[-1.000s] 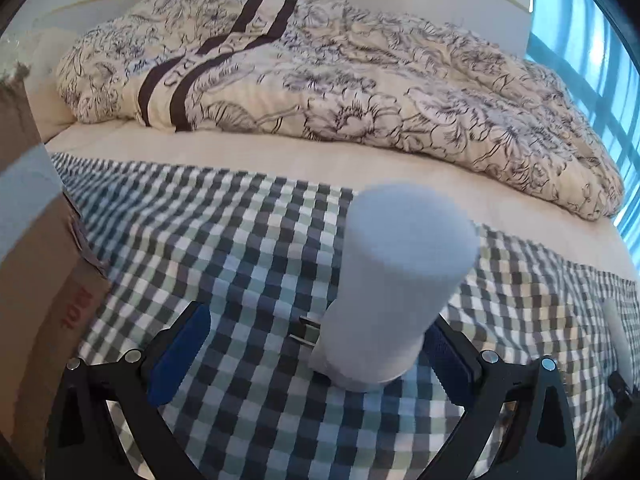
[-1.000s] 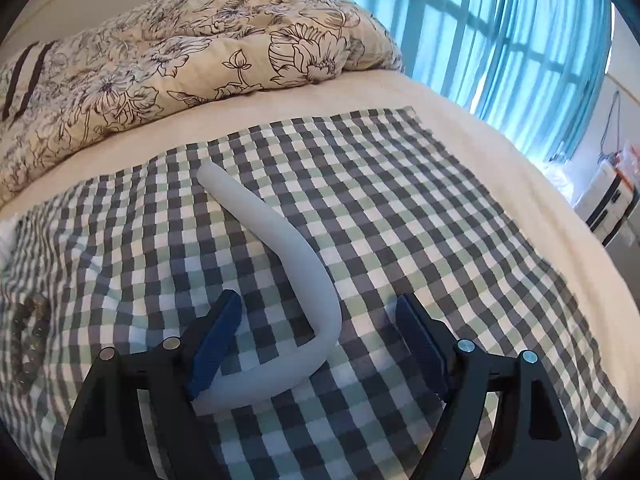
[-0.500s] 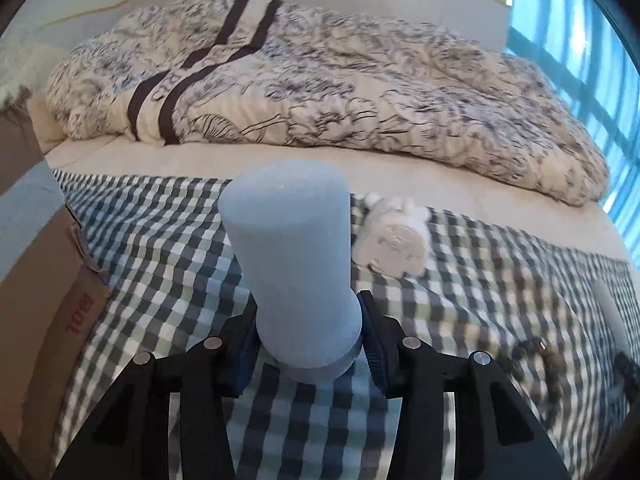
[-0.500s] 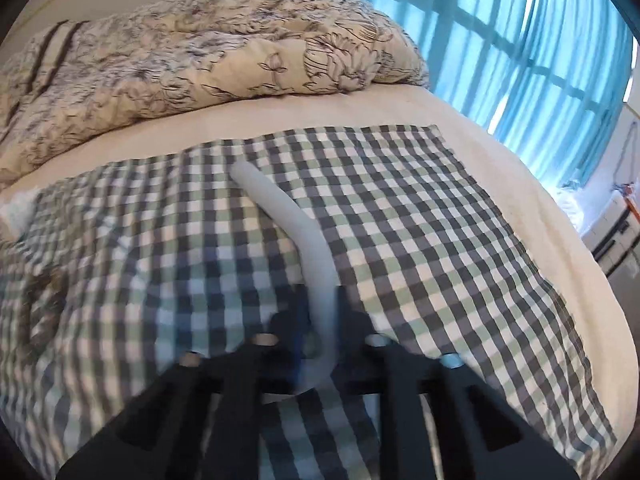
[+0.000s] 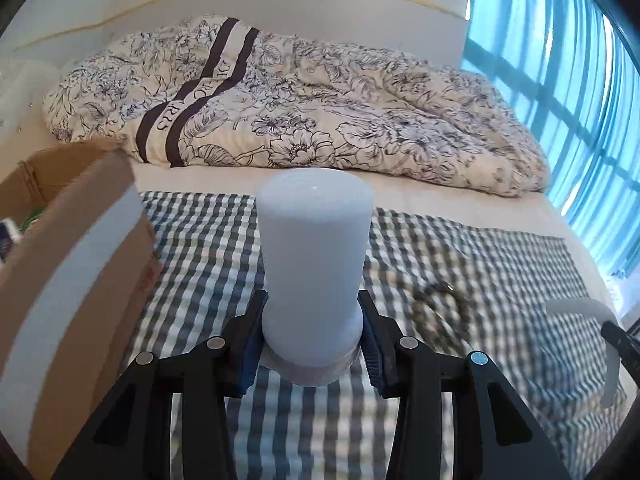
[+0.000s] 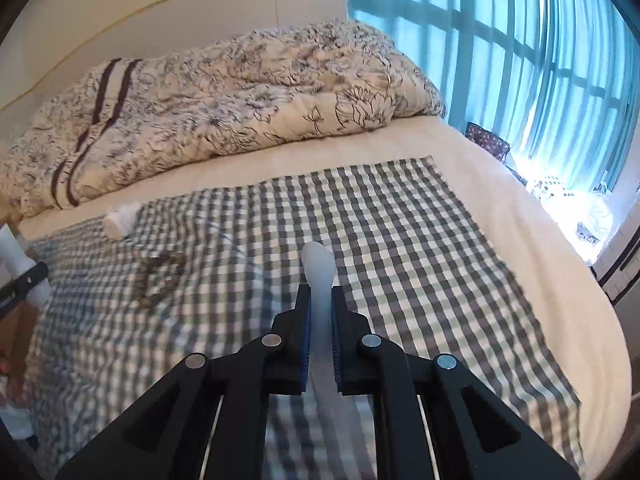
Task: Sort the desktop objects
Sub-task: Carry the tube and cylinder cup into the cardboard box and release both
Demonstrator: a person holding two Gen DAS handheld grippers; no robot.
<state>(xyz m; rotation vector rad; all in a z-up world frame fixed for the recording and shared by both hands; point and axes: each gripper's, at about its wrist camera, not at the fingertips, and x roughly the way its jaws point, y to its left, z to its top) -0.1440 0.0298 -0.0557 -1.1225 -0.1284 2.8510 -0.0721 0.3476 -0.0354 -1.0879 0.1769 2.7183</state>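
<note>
Both grippers are loaded: left gripper (image 5: 313,350) clamps a white foam cylinder (image 5: 314,268); right gripper (image 6: 320,332) pinches a thin white foam tube (image 6: 319,280).

Left pads squeeze the cylinder near its base and it stands upright between them, lifted clear above the checked cloth (image 5: 460,248); a cardboard box (image 5: 76,264) sits open just to the left, its rim level with the cylinder's lower half; a dark beaded bracelet (image 5: 438,300) lies blurred on the cloth to the right. Over on the right wrist view, the jaws sit narrow around the tube, its rounded end poking out ahead of the fingertips; beyond, a small white bundle (image 6: 122,220) rests at the cloth's far edge; a floral duvet (image 6: 224,120) is heaped behind; teal curtains (image 6: 540,60) cover the window.
</note>
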